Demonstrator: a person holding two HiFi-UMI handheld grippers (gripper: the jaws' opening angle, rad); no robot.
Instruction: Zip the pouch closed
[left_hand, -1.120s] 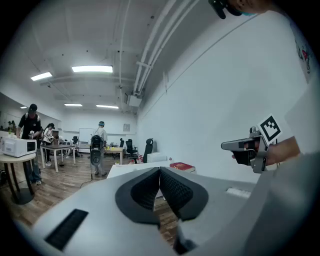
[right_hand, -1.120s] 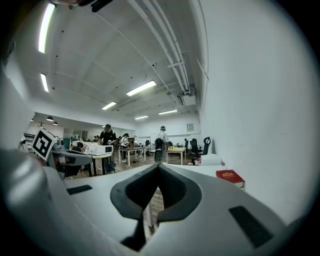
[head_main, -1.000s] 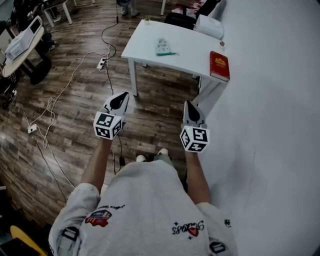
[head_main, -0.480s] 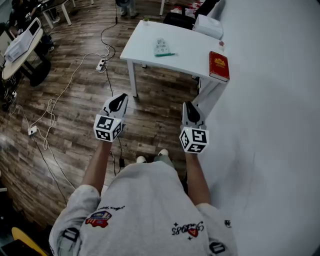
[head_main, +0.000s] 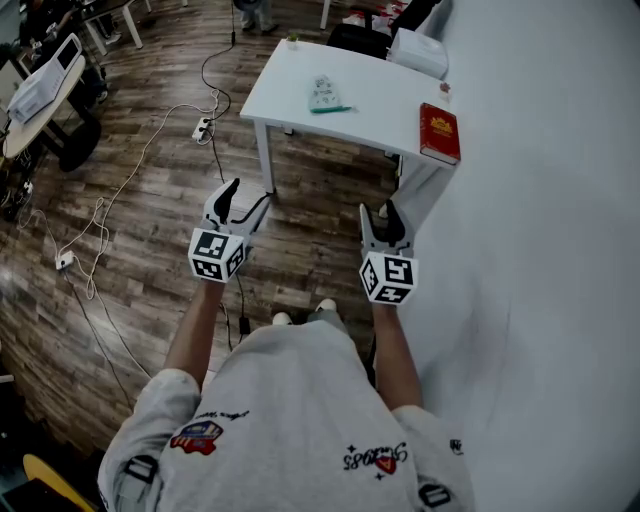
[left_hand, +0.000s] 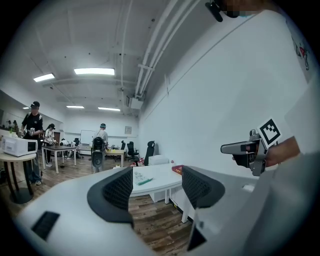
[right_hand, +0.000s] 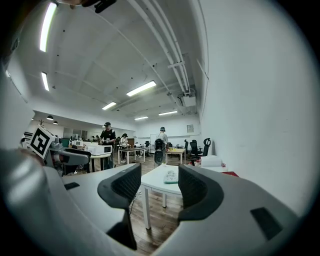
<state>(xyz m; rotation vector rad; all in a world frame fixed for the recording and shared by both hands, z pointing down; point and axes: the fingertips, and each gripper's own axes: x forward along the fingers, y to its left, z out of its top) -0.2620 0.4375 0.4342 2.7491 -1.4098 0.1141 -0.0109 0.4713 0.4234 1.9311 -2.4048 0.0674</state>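
Right now the change is in the jaws. The left gripper (head_main: 249, 196) and the right gripper (head_main: 379, 214) have both just swung open, where a moment ago each pair sat pressed together. Each gripper's own view shows 2 dark ribbed pads standing wide apart with only air between them. Through the gaps I see just the room beyond. So both grippers are empty and spread about as far as they go, held level out in front of the person, who stands on the wooden floor (head_main: 160, 200).

For the task, I read this as getting ready and not as work begun. Nothing is gripped yet, and the zipper is untouched. The hands themselves have kept their place.

The pouch (head_main: 325, 92) lies flat on the white table (head_main: 375, 105), well apart from both grippers, toward the table's middle and left of the red book (head_main: 439, 132). It looks pale, thin and slack, with faint print on it. A slim teal strip (head_main: 331, 108) runs along its near edge. I cannot tell from here whether that is the zip track or a separate thing lying beside it. It is too small in every view to say how far the zip is open, or where the slider sits.
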